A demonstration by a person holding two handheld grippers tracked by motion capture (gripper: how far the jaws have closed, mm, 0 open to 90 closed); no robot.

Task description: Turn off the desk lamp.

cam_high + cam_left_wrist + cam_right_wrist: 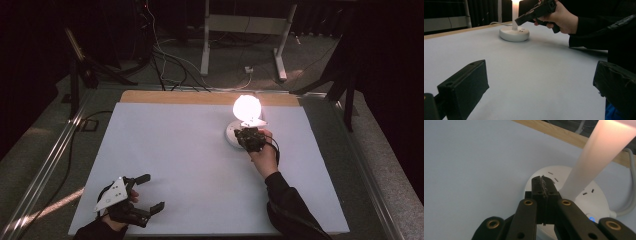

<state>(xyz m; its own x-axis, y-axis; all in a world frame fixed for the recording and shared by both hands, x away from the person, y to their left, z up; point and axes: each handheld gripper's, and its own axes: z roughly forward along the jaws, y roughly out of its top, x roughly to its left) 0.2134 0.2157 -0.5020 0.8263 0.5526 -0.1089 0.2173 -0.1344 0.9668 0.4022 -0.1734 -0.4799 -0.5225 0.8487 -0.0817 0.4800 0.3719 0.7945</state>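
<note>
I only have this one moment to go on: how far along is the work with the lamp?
Done: the lamp glows brightly on the table. In hand: the right tool, jaws shut with nothing between them, sits over the lamp's base, beside the stem; contact is unclear. Left: drawing back. The left tool rests open, apart.

A grey table frame [243, 22] stands behind the white tabletop [175, 165].

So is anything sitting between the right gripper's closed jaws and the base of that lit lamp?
Nothing visible. The right gripper, jaws shut with nothing between them, points straight at the lamp's white base, beside the glowing stem. Whether the tips touch the base can't be told.
</note>
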